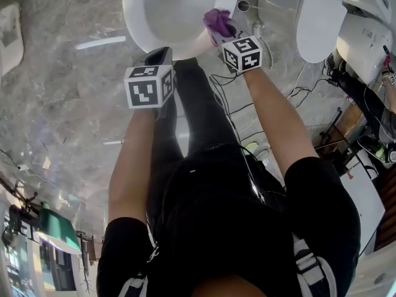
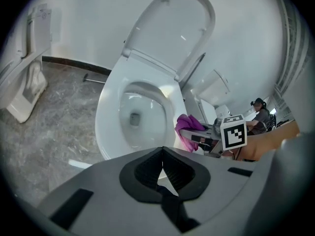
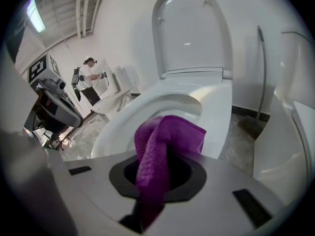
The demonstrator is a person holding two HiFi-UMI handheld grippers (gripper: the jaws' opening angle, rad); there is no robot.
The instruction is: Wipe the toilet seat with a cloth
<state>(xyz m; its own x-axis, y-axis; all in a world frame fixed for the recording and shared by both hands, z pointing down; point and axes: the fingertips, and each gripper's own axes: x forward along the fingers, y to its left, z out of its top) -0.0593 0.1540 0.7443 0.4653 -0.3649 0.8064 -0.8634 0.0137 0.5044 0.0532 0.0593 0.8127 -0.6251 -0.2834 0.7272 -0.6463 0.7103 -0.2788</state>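
- the purple cloth point(image 3: 158, 149) is clamped in the right gripper point(image 3: 157, 178); its jaws are clenched on the cloth's lower end, and the rest bunches up out of them in a folded wad.
- in the head view the cloth sits at the near right edge of the toilet seat point(image 1: 140, 23); no view shows plainly whether it touches the seat.
- the seat is down on the white bowl, and the lid point(image 2: 173, 31) stands raised against the wall behind it.
- the left gripper point(image 2: 162, 177) has its jaws closed together with nothing between them. it hangs just in front of the bowl's near rim, to the left of the right gripper, and points down towards the bowl.
- each gripper carries a marker cube; the left cube point(image 1: 149, 86) and the right cube point(image 1: 242, 52) both show black-and-white squares.
- the person's bare forearms reach forward to the grippers, with black trousers point(image 1: 192, 129) between them.
- the floor point(image 1: 55, 104) is grey and marbled; thin cables point(image 1: 230, 101) trail across it by the right arm.
- a second white toilet point(image 1: 318, 22) stands to the right, well apart.
- in the right gripper view another person point(image 3: 89, 80) stands far off at the left.
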